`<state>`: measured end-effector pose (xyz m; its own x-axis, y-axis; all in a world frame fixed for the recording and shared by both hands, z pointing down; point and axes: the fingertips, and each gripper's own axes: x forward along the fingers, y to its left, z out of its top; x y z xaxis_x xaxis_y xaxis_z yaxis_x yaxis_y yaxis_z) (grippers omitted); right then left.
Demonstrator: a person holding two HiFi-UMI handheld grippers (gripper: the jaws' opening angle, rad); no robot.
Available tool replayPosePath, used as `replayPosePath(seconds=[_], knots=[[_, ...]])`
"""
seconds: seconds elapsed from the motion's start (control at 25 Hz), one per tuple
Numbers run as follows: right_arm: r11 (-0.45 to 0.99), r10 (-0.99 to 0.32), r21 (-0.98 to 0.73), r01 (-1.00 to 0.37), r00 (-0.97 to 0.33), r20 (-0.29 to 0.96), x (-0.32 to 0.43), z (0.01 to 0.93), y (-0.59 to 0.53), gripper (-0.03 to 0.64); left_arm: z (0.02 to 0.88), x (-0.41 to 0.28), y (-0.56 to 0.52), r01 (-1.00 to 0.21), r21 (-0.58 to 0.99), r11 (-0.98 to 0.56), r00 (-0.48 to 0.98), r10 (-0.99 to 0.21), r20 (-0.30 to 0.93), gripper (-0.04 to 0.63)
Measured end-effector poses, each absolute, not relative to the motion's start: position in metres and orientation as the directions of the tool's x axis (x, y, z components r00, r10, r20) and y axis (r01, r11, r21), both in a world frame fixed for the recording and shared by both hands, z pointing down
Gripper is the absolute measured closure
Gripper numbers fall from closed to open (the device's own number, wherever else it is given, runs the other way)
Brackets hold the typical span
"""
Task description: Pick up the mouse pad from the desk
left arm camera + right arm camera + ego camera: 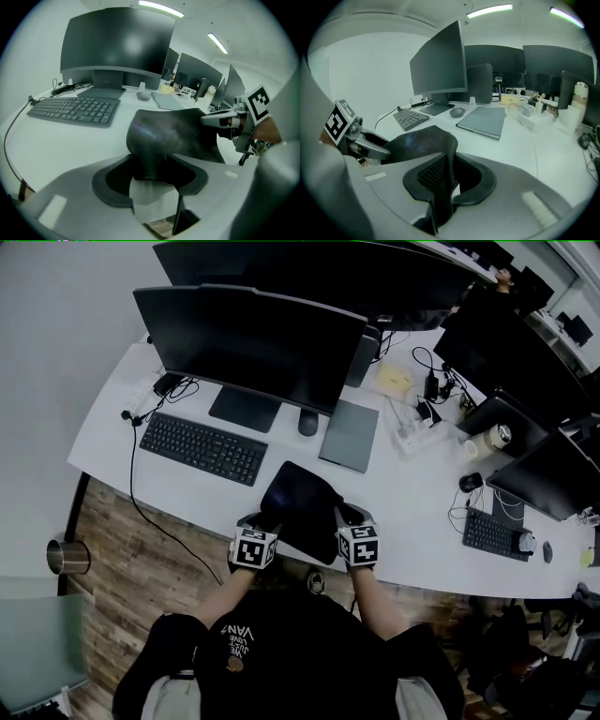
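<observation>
Head view shows a long white worktop (412, 512) carrying a large monitor (253, 343) and a keyboard (202, 448), with the dark mouse pad (300, 507) at the near edge in front of the person. The pad no longer lies flat. Its near part bends up off the worktop, while its far edge looks to rest on the surface or sit just above it.

The left gripper (269, 523) has the pad's near left corner and the right gripper (343, 518) the near right one. In the right gripper view, the fingers (433, 176) are drawn almost together and pinch the thin sheet edge-on. In the left gripper view, the fingers (117, 180) stand roughly half open, with a curled corner of the pad filling the gap between them and seemingly pressed from both sides.

The step in hand is probably the lift itself, just begun. The next move calls for raising both grippers together and evenly, with the looser left grip tightened first so the limp pad does not slip out.
</observation>
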<state>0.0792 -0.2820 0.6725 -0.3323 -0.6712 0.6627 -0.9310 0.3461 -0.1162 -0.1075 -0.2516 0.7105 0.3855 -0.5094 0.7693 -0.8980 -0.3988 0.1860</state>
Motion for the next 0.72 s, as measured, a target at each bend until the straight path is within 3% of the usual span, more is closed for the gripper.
replayPosePath(seconds=[0.28, 0.72], knots=[[0.364, -0.671, -0.115, -0.924, -0.346, 0.656, 0.079, 0.667, -0.282, 0.558, 0.704, -0.095, -0.246, -0.871, 0.352, -0.342, 0.484, -0.478, 0.733, 0.499], [0.354, -0.726, -0.115, -0.928, -0.350, 0.592, 0.081, 0.627, -0.278, 0.558, 0.647, -0.098, -0.251, -0.811, 0.424, -0.404, 0.585, -0.548, 0.598, 0.543]])
